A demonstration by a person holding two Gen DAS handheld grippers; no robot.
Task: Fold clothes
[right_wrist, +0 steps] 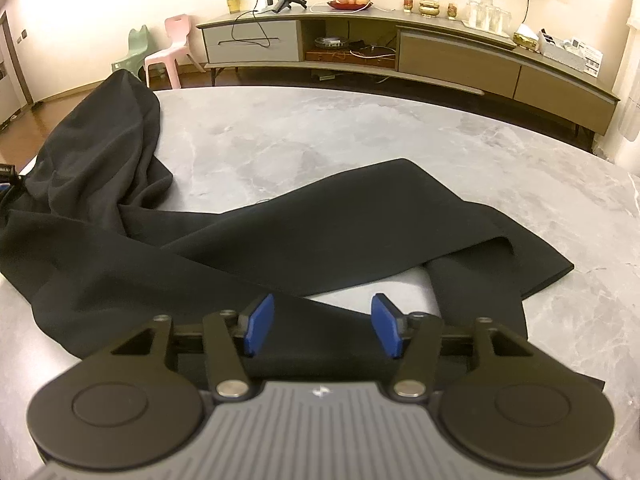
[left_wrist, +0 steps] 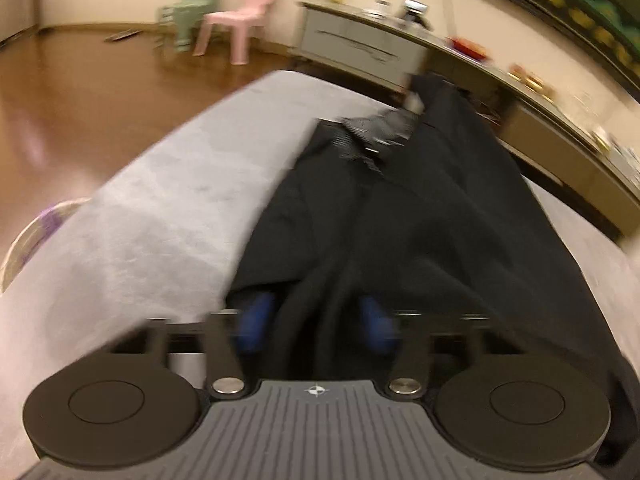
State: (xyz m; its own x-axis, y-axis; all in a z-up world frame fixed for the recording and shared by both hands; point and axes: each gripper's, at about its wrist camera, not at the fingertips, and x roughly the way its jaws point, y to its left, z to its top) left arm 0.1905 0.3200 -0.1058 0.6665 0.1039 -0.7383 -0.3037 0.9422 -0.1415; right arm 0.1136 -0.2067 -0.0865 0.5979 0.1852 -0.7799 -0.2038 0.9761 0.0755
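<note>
On my left wrist view everything is smeared with blur. My left gripper sits low over the table, a pale grey slab with a soft marbled surface and a rounded edge. Black cloth of the trousers bunches in thick folds between the two blue pads, which stand apart with fabric filling the gap; I cannot tell whether they are pinching it or just pushed into it. Beyond, the cloth rises in a dark ridge, and a grey patterned patch shows near its top. Past the table edge lies a glossy brown floor with a pink plastic chair and a green one beside it.

On the right wrist view the picture is sharp. The trousers sprawl across the grey marble table: a crumpled heap on the left, then one smooth, flat leg reaching right to a clean straight hem, crossing over a second leg that runs toward me. My right gripper hovers just above this nearer leg, blue pads spread wide with nothing between them. A long low sideboard lines the far wall.
</note>
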